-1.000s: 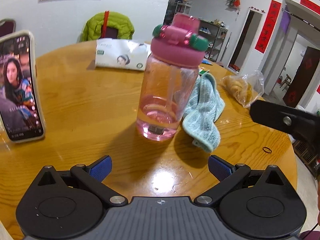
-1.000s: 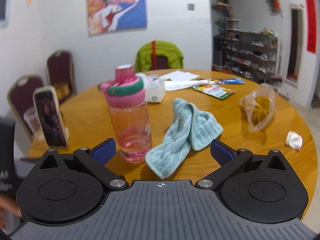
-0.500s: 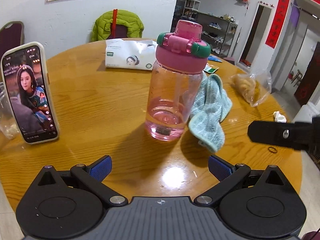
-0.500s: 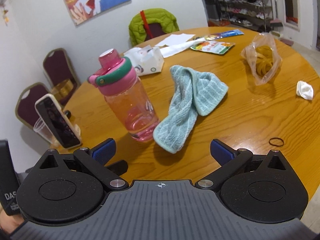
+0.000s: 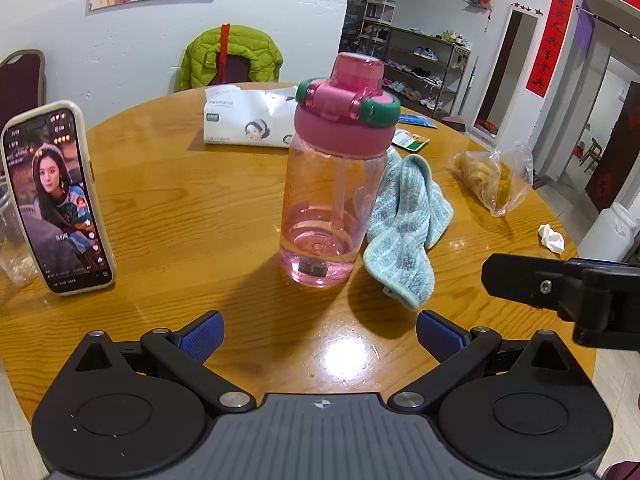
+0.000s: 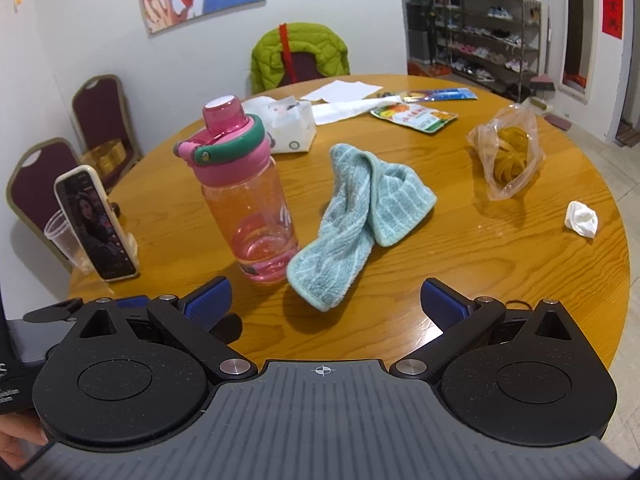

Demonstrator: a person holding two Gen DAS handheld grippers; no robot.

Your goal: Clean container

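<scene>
A clear pink water bottle with a pink and green lid stands upright on the round wooden table, a little liquid at its bottom. A teal cloth lies crumpled against its right side. My left gripper is open, hovering in front of the bottle with nothing between its blue pads. My right gripper is open too, hanging before the cloth's near end. The right gripper's black body shows at the right of the left wrist view.
A phone leans upright on the left beside a clear plastic cup. A tissue pack, papers, a snack packet, a plastic bag of rubber bands, a crumpled tissue and chairs surround the table.
Both grippers have pulled back and risen a little, so the bottle and cloth sit farther off. Both stay open. The bottle and cloth have not moved.
</scene>
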